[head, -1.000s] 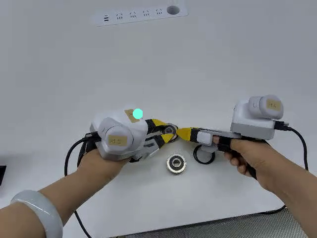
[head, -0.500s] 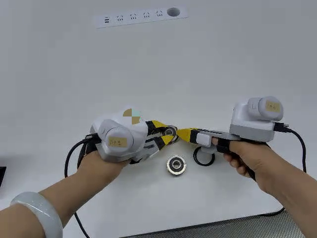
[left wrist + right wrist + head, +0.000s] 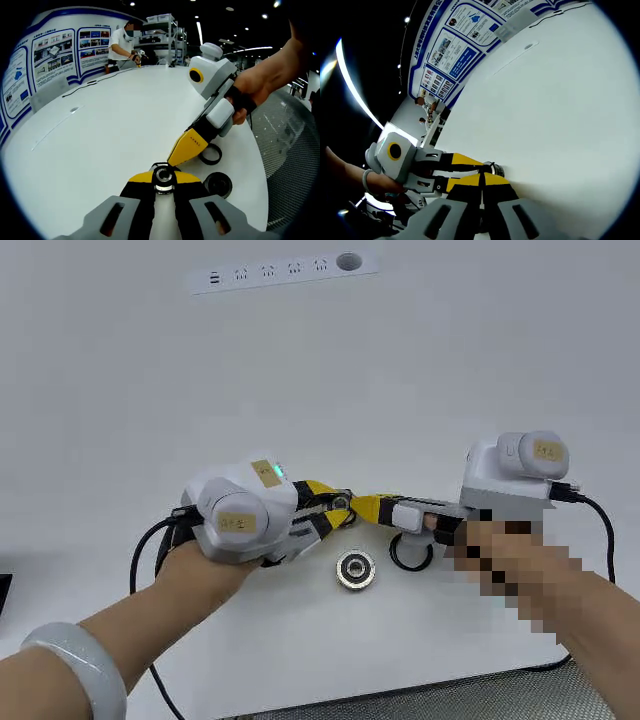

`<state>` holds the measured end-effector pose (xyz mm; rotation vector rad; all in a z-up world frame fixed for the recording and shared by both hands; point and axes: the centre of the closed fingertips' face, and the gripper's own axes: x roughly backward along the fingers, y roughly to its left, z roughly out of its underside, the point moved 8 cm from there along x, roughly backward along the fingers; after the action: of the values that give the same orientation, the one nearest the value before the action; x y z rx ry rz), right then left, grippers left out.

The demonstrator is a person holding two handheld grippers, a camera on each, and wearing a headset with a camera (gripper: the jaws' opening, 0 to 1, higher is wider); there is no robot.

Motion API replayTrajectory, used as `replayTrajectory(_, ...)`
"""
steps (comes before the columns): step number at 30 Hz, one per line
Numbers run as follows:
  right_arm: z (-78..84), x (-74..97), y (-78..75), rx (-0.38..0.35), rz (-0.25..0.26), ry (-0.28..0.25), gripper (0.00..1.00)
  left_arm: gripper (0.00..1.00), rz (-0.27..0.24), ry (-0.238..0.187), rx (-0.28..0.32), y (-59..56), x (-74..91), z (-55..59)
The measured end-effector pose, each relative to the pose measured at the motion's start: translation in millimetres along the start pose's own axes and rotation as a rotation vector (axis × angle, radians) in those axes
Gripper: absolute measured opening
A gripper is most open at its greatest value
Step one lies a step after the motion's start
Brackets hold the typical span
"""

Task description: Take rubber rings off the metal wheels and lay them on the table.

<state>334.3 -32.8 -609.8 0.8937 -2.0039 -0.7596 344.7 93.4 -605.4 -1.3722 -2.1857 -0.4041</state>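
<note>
I'm getting bright, even overhead light on the white table (image 3: 420, 370), shadows falling faint; ceiling strips (image 3: 199, 32) are glaring, fisheye edges bending.

Left tongs (image 3: 163, 179) clamp wheel (image 3: 163, 173); right tongs (image 3: 174, 158) tip touching its rim.

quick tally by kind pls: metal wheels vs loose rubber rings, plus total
Metal wheels: 2 (held wheel in the left gripper; table wheel)
Loose rubber rings: 1 (loose ring lying on the table)
Total: 3
</note>
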Motion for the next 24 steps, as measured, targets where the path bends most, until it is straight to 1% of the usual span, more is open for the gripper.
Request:
replayTrajectory(4,-0.6,-0.7,2.3,0.005,-0.019,0.003,0.02,0.14,0.0,0.001,-0.001,0.3,0.0,0.1)
replayTrajectory(5,-1.8,-1.0,4.7,-0.005,-0.035,-0.012,0.02,0.14,0.0,0.0,-0.001,0.2,0.0,0.1)
replayTrajectory(11,-1.6,0.2,-0.6,-0.013,-0.017,-0.013,0.02,0.14,0.0,-0.001,0.002,0.1,0.1,-0.2)
replayTrajectory(14,-0.9,0.9,-3.4,-0.013,0.004,-0.012,0.02,0.14,0.0,0.0,-0.001,0.2,0.0,-0.1)
replayTrajectory(18,0.0,0.4,-6.5,-0.017,0.015,-0.01,0.02,0.14,-0.001,0.0,-0.002,0.1,0.1,-0.5)
replayTrajectory(21,0.5,-0.1,-7.3,-0.021,0.022,-0.01,0.02,0.14,-0.005,0.001,-0.029,-0.9,0.2,-1.0)
replayTrajectory(24,0.7,-0.6,-8.2,-0.022,0.026,-0.01,0.02,0.15,0.0,-0.017,-0.031,-2.2,1.6,-3.0)
